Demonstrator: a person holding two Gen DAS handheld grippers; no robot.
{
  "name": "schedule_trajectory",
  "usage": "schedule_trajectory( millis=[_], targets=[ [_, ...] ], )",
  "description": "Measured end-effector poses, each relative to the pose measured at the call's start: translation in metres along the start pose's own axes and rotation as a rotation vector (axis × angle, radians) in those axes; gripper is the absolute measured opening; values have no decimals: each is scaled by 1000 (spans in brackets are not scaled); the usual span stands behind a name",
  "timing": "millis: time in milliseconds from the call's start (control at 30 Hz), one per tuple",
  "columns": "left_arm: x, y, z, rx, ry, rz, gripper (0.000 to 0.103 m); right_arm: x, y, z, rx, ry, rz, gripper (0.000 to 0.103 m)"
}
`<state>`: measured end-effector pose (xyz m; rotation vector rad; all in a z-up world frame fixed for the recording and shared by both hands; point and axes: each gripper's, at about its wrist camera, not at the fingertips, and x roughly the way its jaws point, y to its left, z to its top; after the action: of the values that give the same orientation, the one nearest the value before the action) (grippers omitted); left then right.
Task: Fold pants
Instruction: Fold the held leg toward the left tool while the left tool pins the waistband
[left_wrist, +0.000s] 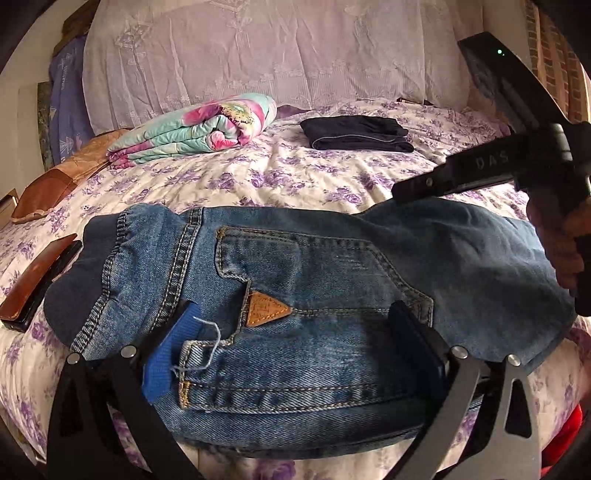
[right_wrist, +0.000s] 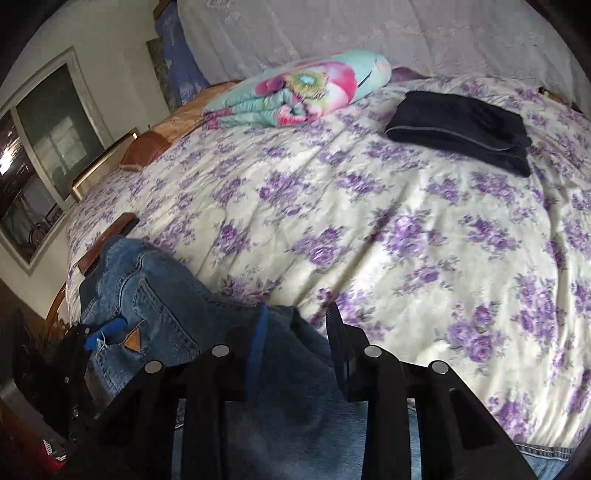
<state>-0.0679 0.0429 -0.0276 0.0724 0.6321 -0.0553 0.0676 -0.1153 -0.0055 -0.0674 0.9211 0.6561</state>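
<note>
Both hand-held grippers gape over the jeans; a dark folded garment and floral quilt lie beyond.

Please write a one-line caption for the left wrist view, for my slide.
Left gripper open over folded jeans on a floral bedspread; right gripper at the jeans' far edge.

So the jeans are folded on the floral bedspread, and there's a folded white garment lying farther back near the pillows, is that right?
Not quite. The jeans do lie folded on the floral bedspread, but the folded garment farther back is dark navy or black, not white. The right wrist view shows it clearly.
</note>
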Motion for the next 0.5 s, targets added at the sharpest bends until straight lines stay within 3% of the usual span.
schedule_trajectory(
  millis=[100,200,333,467,500],
  targets=[
    [-1,2,0,0,-11,-15,99,5,24,-27,-151,-1,-90,31],
    [-3,3,-3,2,-26,-24,98,-5,28,-32,-151,-20,-110,31],
    [-5,4,-3,-7,-37,-32,98,-7,17,-20,-65,-9,-37,40],
    [-6,4,-6,-9,-52,-32,98,7,-6,-3,75,32,73,40],
    [-6,4,-7,-8,-54,-32,98,13,-7,-2,87,44,76,35]
  ],
)
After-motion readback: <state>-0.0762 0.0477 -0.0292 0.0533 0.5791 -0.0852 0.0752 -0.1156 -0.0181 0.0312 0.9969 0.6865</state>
